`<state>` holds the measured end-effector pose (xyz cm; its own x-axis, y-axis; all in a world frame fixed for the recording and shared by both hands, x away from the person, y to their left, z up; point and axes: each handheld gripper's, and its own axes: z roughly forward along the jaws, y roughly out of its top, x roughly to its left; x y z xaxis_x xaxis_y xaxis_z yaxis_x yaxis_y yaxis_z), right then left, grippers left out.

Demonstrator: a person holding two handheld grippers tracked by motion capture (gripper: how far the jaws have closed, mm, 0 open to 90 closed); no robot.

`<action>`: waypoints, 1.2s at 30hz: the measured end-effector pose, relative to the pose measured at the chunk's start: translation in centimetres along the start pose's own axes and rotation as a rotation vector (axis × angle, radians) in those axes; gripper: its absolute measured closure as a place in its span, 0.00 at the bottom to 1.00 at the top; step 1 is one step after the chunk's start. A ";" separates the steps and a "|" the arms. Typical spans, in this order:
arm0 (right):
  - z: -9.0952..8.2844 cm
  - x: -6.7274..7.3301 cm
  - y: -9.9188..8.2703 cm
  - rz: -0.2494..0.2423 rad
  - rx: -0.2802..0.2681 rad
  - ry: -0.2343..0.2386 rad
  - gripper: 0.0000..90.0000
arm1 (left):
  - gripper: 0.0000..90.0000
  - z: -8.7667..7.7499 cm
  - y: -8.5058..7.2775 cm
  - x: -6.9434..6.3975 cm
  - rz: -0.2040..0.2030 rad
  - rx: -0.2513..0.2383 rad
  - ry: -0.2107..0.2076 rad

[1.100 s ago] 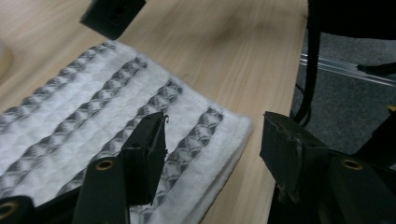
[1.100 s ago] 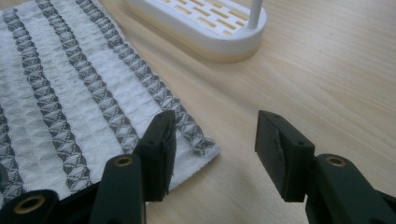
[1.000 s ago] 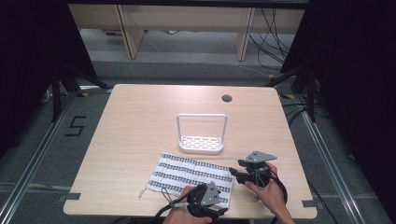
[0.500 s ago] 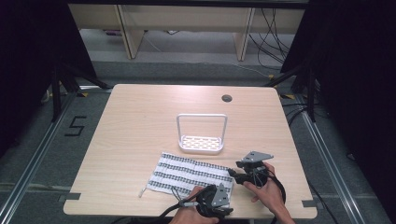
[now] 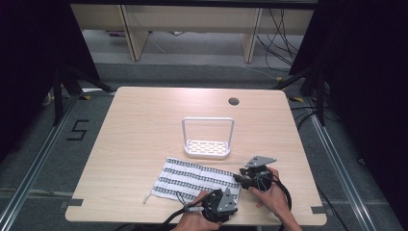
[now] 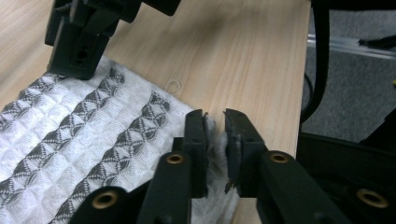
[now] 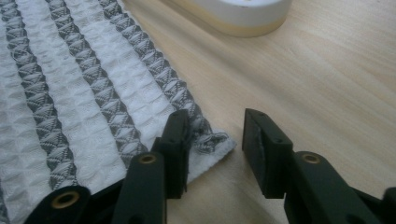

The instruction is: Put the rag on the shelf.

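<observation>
1. Two hand-held grippers work at the near right edge of a light wooden table (image 5: 144, 125), both at the right end of a striped waffle-weave towel (image 5: 192, 177).
2. Towel: white with dark grey patterned stripes, it lies flat on the near half of the table, long side running left to right. A small tag or loop shows at its near left corner.
3. Left gripper (image 5: 230, 204): held in the person's left hand (image 5: 195, 221) at the towel's near right corner. In the left gripper view its jaws stand nearly together, clamped on a raised fold of the towel edge (image 6: 215, 144), with white fabric visible in the narrow gap.
4. White rack (image 5: 208, 139): a perforated tray with an upright hoop handle, it stands just beyond the towel, near the table centre.
5. Right gripper (image 5: 240, 179): held in the person's right hand (image 5: 274, 197) at the towel's far right corner. In the right gripper view its jaws stand apart, straddling the towel corner (image 7: 212, 140); the left jaw rests on the fabric, the right jaw over bare wood.
6. Cable grommet (image 5: 234, 101): a dark round hole near the far right edge.
</observation>
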<state>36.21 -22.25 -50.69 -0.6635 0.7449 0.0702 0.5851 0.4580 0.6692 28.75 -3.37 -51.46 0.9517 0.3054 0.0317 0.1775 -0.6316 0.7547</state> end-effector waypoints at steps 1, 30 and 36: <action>-0.1 0.0 -0.1 0.016 -0.003 0.004 0.77 | 0.92 -0.1 -0.1 0.2 0.010 0.004 0.000; -5.0 2.2 3.7 -0.006 -0.190 0.112 0.98 | 0.95 -8.7 1.9 2.3 -0.061 -0.162 -0.001; -7.5 3.1 6.6 -0.066 -0.264 0.139 0.98 | 0.95 -12.5 3.0 3.2 -0.048 -0.222 0.019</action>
<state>34.56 -20.56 -40.52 -0.7644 0.6355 0.1084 0.4088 0.3478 0.8438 29.16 4.62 -40.91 0.9382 0.3460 0.0028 0.1611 -0.4439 0.8815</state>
